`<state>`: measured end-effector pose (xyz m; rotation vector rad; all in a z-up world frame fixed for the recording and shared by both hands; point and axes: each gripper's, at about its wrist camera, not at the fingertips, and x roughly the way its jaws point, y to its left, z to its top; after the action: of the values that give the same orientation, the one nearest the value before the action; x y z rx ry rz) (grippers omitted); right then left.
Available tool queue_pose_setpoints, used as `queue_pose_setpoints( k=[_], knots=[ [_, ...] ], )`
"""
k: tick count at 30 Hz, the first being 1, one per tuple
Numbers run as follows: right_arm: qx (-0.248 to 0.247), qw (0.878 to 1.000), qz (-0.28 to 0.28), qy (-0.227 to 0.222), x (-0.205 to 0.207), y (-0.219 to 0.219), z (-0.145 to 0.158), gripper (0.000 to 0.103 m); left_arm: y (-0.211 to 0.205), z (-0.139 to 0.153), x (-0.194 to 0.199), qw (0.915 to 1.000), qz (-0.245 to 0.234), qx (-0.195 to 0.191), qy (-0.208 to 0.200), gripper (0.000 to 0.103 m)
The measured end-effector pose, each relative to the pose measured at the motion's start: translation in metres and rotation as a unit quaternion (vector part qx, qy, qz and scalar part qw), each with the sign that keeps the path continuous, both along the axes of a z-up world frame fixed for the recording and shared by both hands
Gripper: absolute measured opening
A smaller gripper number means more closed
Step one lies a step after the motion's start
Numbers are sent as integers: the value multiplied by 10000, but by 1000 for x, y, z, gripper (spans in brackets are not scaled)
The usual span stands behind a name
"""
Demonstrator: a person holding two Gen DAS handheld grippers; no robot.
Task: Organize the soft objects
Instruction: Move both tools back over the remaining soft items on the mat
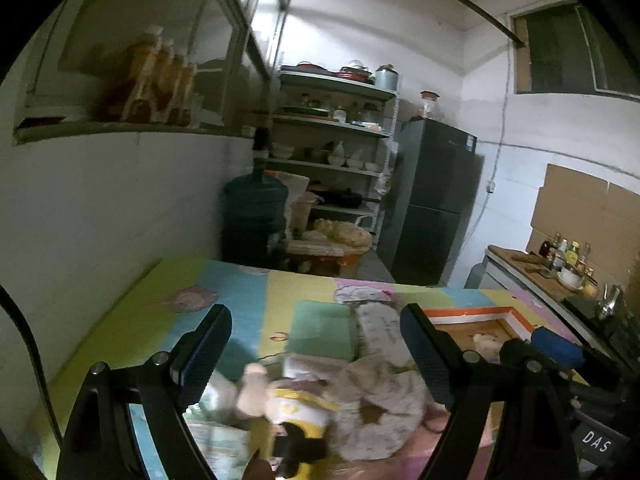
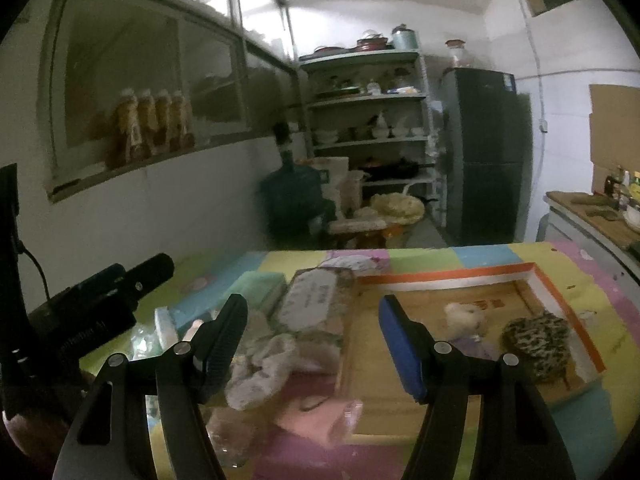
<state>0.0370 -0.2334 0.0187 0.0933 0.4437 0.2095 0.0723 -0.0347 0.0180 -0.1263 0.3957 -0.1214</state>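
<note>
On the patchwork table cover, a plush toy in a yellow and white top (image 1: 300,404) lies beside a pale scrunched cloth (image 1: 384,400), both blurred. They sit low between the fingers of my left gripper (image 1: 316,312), which is open and touches nothing. My right gripper (image 2: 312,302) is open too, above the same pale cloth (image 2: 260,364) and a pink cloth (image 2: 316,412). To the right stands an orange-rimmed box (image 2: 540,276). It holds a small white plush (image 2: 464,316) and a leopard-patterned soft thing (image 2: 536,340). A grey padded pack (image 2: 316,304) and a green cloth (image 2: 260,284) lie behind.
Past the table's far edge stand a big water jug (image 1: 256,208), a shelf of dishes (image 1: 332,136) and a dark fridge (image 1: 436,200). A counter with bottles (image 1: 560,264) runs along the right. The wall with a window sill (image 2: 132,168) is close on the left.
</note>
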Motion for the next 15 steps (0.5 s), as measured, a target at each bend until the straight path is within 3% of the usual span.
queue_pose_setpoints(
  k=[15],
  knots=[
    [-20, 9974, 229, 689, 26, 46, -48, 70, 64, -27, -20, 9992, 371, -49, 119, 86]
  ],
)
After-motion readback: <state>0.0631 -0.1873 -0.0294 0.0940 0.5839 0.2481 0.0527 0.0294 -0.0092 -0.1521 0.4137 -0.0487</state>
